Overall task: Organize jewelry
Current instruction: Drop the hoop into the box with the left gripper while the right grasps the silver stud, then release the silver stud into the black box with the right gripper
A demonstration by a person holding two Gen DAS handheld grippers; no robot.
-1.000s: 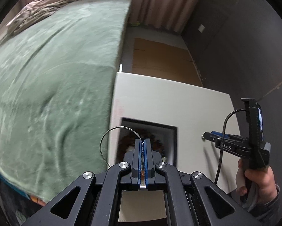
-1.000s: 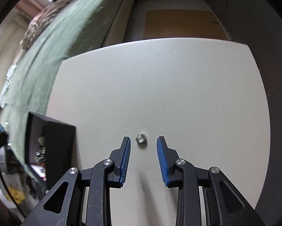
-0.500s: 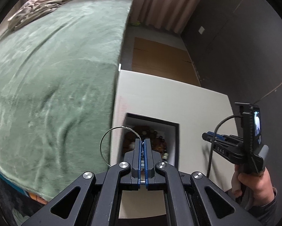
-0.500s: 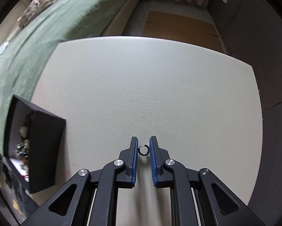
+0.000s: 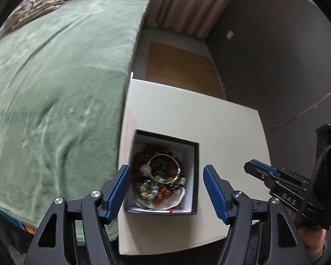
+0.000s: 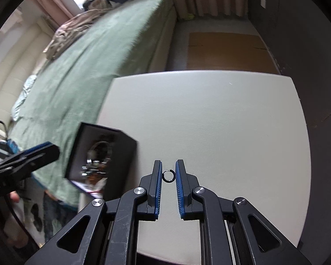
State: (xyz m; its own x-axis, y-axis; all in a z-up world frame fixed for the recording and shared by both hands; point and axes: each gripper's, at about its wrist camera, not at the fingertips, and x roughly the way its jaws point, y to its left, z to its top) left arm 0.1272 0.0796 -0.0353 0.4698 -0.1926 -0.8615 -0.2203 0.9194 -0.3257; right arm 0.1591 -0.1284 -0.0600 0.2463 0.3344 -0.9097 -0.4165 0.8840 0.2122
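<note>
A black jewelry box (image 5: 165, 174) with white lining sits near the left edge of the white table (image 5: 198, 119). It holds beaded bracelets and a thin silver bangle (image 5: 164, 169) lying on top. My left gripper (image 5: 166, 176) is open and empty above the box. My right gripper (image 6: 168, 175) is shut on a small dark ring (image 6: 168, 176) and holds it above the table, right of the box (image 6: 101, 154). The right gripper also shows at the right of the left wrist view (image 5: 249, 167).
A bed with a green blanket (image 5: 54, 88) runs along the table's left side. A dark wall (image 5: 276, 55) stands to the right. A brown floor mat (image 5: 178, 68) lies beyond the table's far edge.
My left gripper opened and let the silver bangle fall into the box. My right gripper closed on the small ring and lifted it toward the box.
</note>
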